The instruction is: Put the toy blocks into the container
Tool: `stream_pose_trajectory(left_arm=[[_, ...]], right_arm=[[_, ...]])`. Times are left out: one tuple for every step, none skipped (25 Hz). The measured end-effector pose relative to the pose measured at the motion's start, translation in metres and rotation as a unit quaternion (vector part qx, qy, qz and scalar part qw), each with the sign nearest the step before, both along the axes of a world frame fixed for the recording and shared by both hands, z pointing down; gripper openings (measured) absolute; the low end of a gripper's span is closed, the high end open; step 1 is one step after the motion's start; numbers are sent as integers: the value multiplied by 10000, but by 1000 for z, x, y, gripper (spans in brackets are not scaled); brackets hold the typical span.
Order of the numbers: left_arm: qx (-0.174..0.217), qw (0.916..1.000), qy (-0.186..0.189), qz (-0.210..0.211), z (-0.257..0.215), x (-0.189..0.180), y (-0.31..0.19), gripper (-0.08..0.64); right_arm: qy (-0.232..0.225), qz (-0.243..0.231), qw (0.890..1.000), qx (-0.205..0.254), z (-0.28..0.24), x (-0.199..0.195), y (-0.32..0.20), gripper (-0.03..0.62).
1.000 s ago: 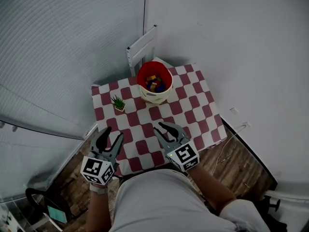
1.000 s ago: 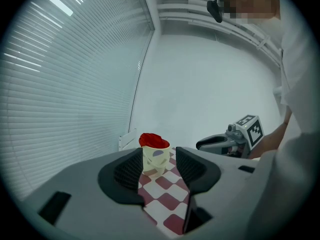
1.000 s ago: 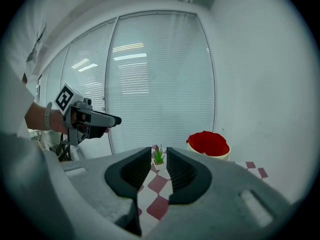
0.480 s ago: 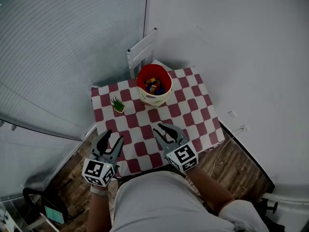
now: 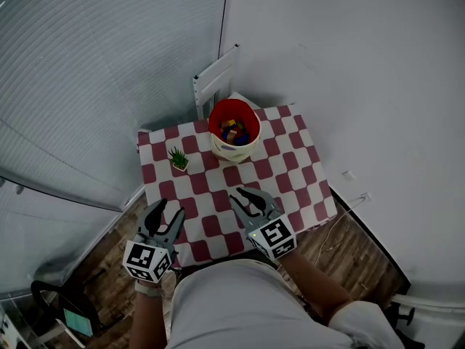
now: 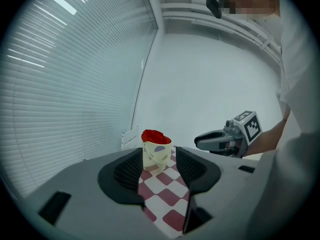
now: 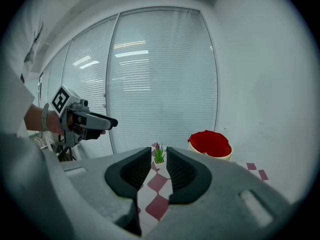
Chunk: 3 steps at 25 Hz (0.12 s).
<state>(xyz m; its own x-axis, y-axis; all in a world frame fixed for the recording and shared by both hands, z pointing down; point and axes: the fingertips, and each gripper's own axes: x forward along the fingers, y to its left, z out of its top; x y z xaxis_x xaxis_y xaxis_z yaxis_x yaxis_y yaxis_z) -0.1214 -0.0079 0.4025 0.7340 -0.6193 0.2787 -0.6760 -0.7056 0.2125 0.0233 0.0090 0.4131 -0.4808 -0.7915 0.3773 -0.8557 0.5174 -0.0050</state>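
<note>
A cream bucket with a red lining stands at the far side of the checkered table. Coloured toy blocks lie inside it. My left gripper hovers over the table's near left corner, jaws apart and empty; in its own view the bucket shows between the left gripper's jaws from afar. The right gripper is above the near middle of the table, jaws nearly together with nothing in them. In the right gripper view the bucket stands to the right.
A small potted plant sits left of the bucket on the table, also seen as the plant straight ahead. A white chair stands behind the table against the wall. Window blinds run along the left; wooden floor lies below.
Both grippers stay near the table's front edge, barely shifted. The head view has drifted a little. Nothing was picked up or let go.
</note>
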Motion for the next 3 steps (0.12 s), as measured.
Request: stream_pose_trajectory(left_arm=[[4,10000,2,3,0,0,-1,189],[9,10000,3,7,0,0,-1,189],[14,10000,3,11,1,0,-2,189]], right_arm=[[14,-13,10000,-3,1,-1,-1,84],[30,-25,10000,-5,1,-2,-1,84],[47,-37,10000,-7,2,-2,-2,84]])
